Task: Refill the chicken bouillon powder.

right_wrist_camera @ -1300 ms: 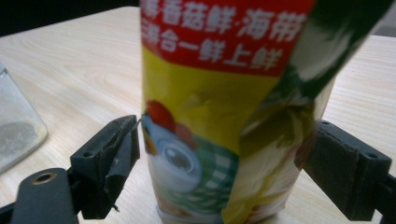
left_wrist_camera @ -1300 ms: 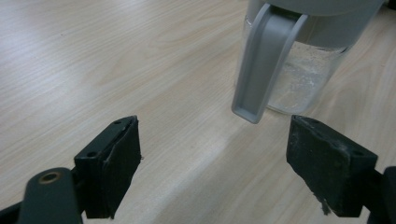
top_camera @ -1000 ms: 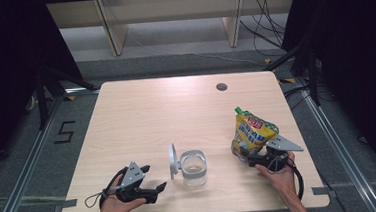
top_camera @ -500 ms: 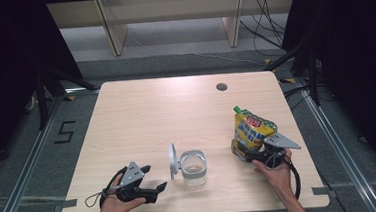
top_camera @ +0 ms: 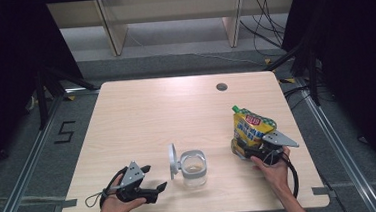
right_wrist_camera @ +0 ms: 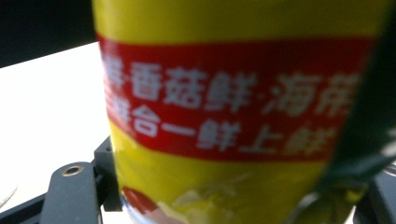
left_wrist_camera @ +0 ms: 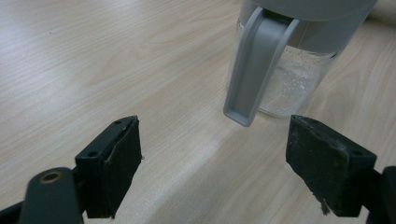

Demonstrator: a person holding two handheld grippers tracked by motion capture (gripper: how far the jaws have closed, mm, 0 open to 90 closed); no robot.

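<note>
Black jaws of your right gripper (top_camera: 243, 152) sit lower right in the high view, one on each side of the pouch (top_camera: 250, 129). They have just been closing, and the pouch's base is between them; from the right gripper view you cannot tell whether the pads press on it yet.

Your pouch stands upright on the table (top_camera: 176, 107), long axis vertical with a slight tilt, its green cap pointing to the upper left of the frame. It is yellow with a red band of white characters (right_wrist_camera: 224, 102) and sits right of centre, near the front edge.

Your left gripper (top_camera: 154, 188) rests lower left, jaws wide apart with nothing between them, pointing at the jar (top_camera: 194, 168). That clear jar stands centre front, its grey lid (top_camera: 172, 160) swung open to the left.
</note>
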